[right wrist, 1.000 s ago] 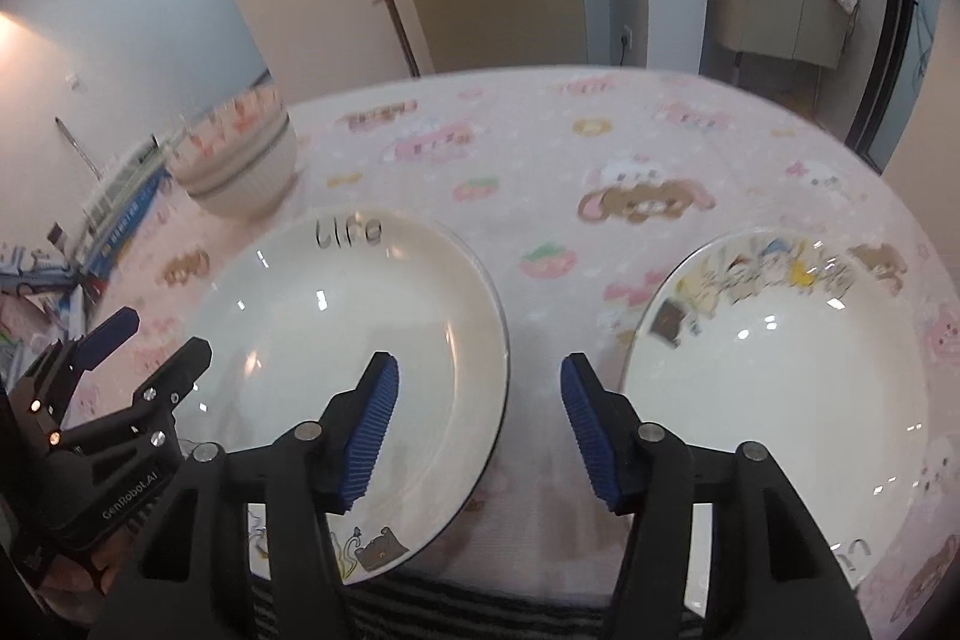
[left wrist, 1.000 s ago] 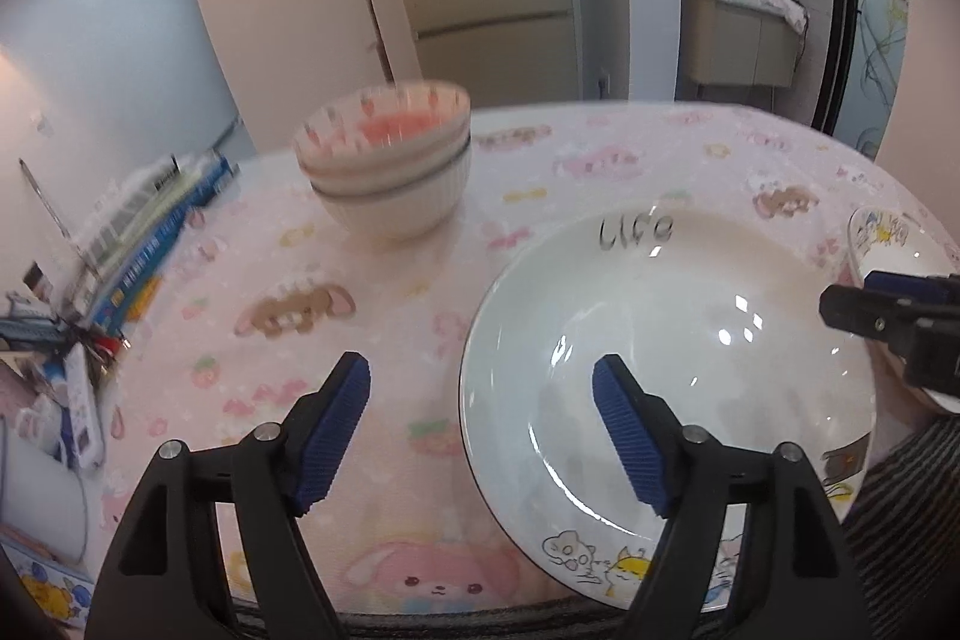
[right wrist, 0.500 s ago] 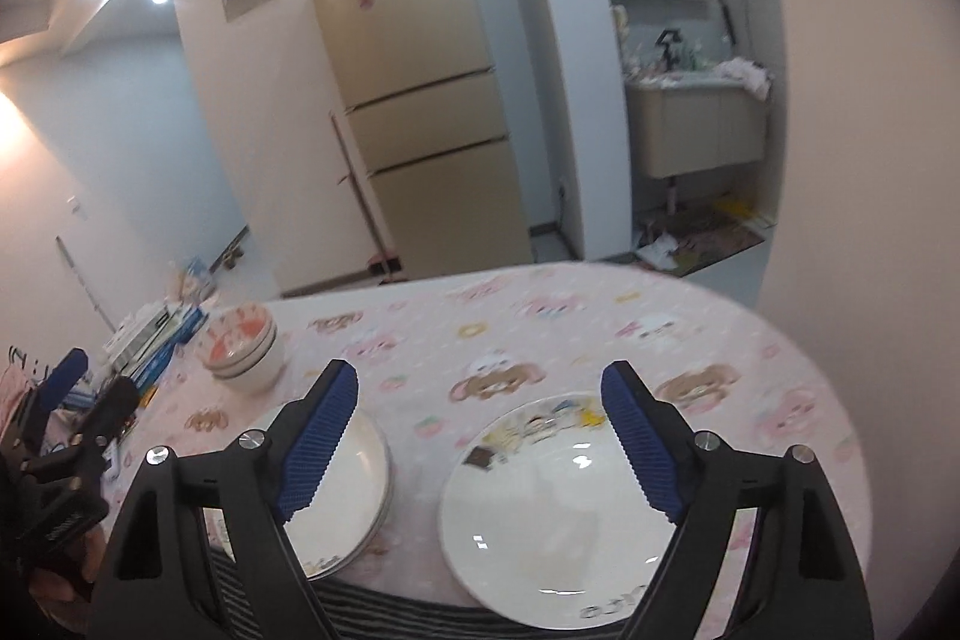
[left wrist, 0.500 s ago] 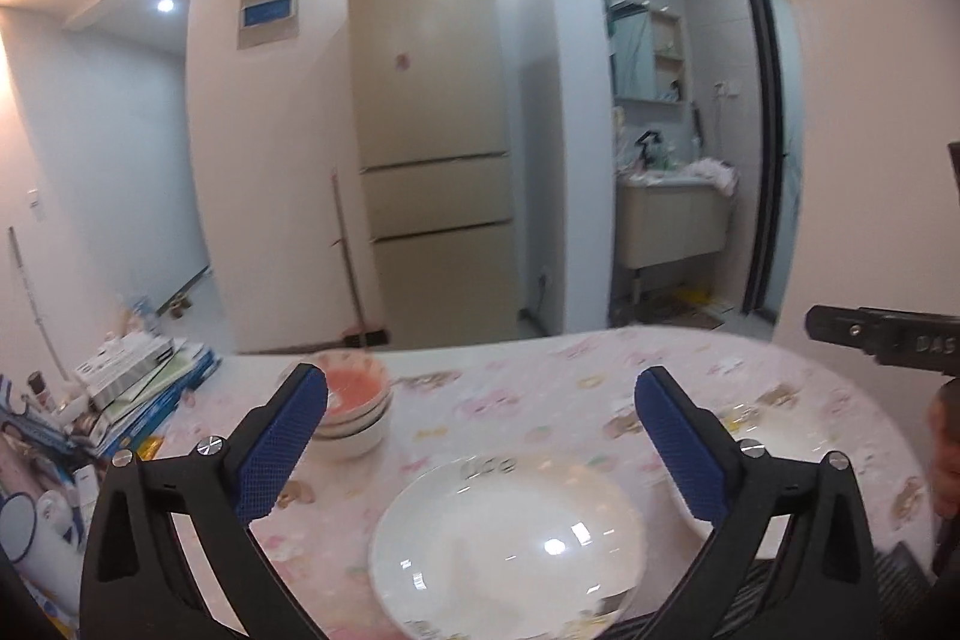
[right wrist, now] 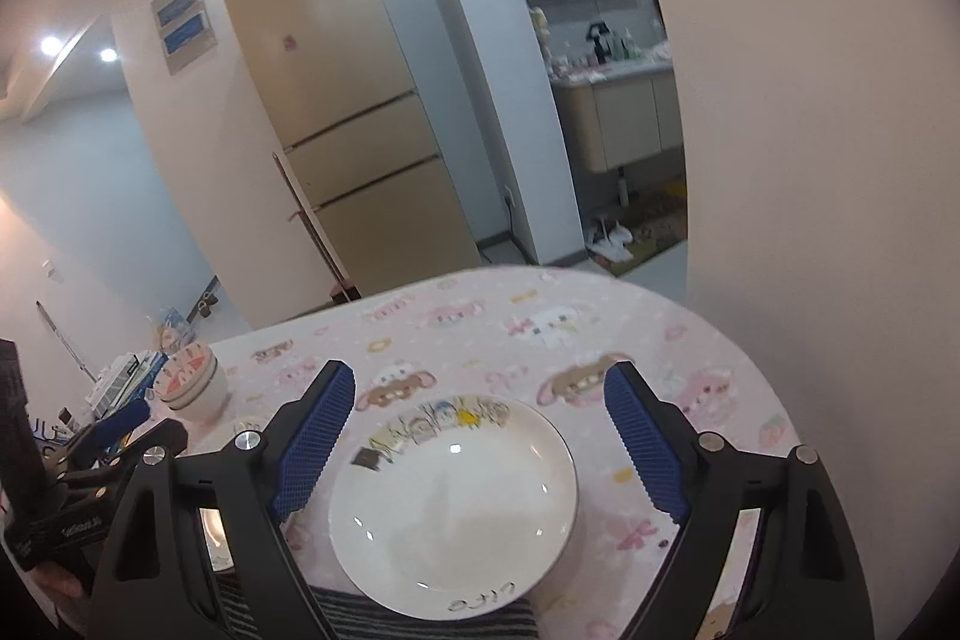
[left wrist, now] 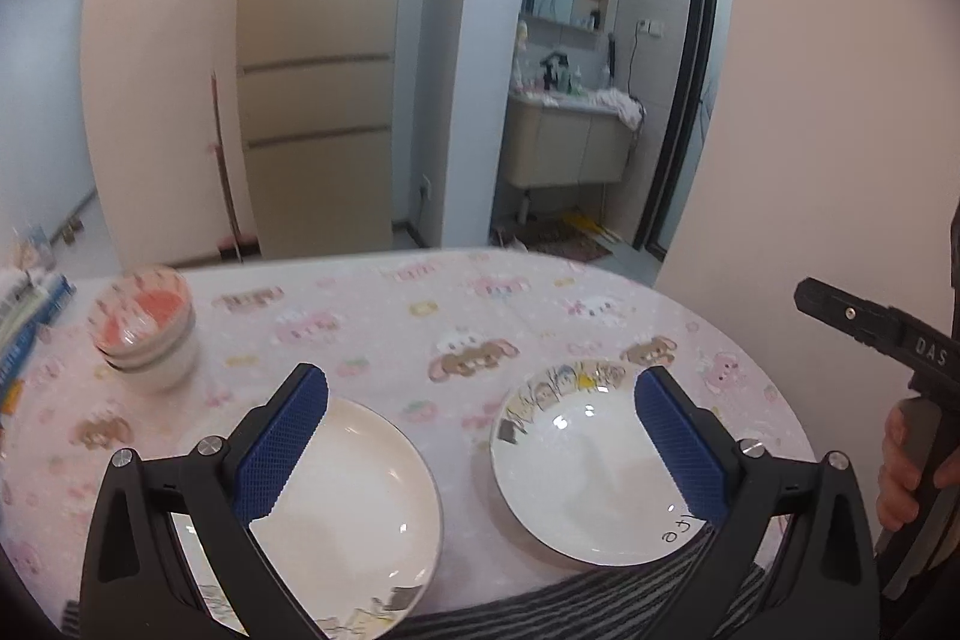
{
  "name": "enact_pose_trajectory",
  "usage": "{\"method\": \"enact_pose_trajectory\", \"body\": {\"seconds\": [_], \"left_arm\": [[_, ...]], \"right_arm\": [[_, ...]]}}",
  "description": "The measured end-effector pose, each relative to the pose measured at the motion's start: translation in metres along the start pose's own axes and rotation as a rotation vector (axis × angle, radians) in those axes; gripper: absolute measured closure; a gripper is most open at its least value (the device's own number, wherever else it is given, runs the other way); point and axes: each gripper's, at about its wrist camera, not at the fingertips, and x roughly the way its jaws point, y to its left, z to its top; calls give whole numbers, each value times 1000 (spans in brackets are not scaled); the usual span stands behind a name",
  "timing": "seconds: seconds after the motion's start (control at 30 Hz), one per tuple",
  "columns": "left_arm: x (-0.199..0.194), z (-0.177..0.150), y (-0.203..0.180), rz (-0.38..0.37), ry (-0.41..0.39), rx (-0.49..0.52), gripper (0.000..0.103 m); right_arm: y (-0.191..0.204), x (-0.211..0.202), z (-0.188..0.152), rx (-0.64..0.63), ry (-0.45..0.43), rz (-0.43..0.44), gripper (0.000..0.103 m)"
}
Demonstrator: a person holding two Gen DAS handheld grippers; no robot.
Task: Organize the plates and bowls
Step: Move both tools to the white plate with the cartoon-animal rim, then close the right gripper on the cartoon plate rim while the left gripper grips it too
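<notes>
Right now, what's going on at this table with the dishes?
A person holds a gripper in each hand above a round table with a pink cartoon cloth. The left gripper and right gripper are both open and empty. Two white plates lie side by side at the near edge: the left plate and the right plate. Stacked bowls sit at the far left.

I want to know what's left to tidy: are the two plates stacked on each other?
No. In the left wrist view the left plate and the right plate lie side by side on the tablecloth, with a gap between them.
</notes>
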Motion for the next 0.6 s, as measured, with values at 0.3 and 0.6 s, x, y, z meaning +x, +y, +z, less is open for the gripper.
{"method": "enact_pose_trajectory", "body": {"seconds": [0.3, 0.6], "left_arm": [[70, -27, -4, -88, 243, -93, 11], [119, -38, -6, -73, 394, -114, 45]], "right_arm": [[-49, 67, -37, 150, 219, 97, 16], [-77, 116, -73, 226, 381, 156, 46]]}}
